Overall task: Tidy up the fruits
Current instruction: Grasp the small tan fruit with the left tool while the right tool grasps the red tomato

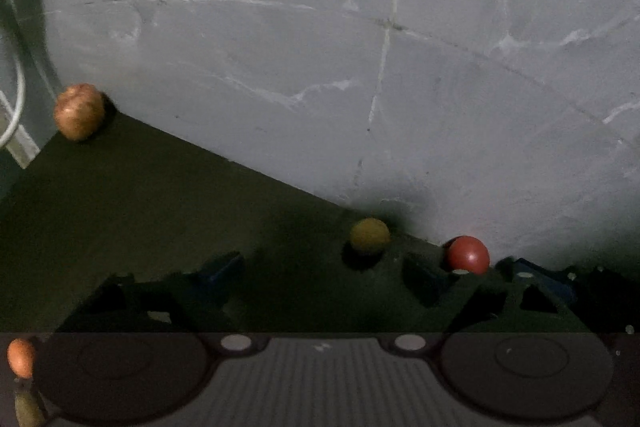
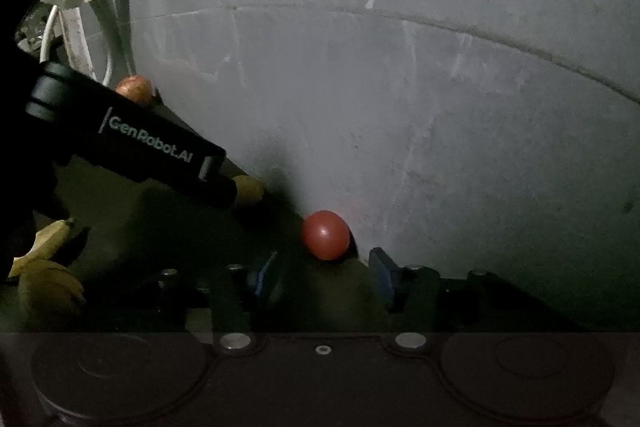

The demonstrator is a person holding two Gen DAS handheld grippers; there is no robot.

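the left hand-held gripper [image 1: 328, 271] stands released, nothing between its blue-tipped fingers, with a round yellow fruit [image 1: 370, 234] just ahead on the dark green desk [image 1: 160, 195]. the right hand-held gripper [image 2: 324, 277] is spread either side of a smooth round red fruit [image 2: 326, 235], not touching it; the fruit rests against the grey plaster wall [image 2: 400, 87]. a mottled orange-brown fruit [image 1: 79, 111] sits well apart at the desk's far corner. yellow bananas [image 2: 48, 275] lie at the left.

Tabletop [image 1: 168, 211]: dark, dim, its far edge against a grey scratched wall.
Along that edge: brown-orange round fruit [image 1: 79, 111], yellow round fruit [image 1: 370, 235], red round fruit [image 1: 468, 254], set apart.
Nearer side: bananas [image 2: 48, 279].
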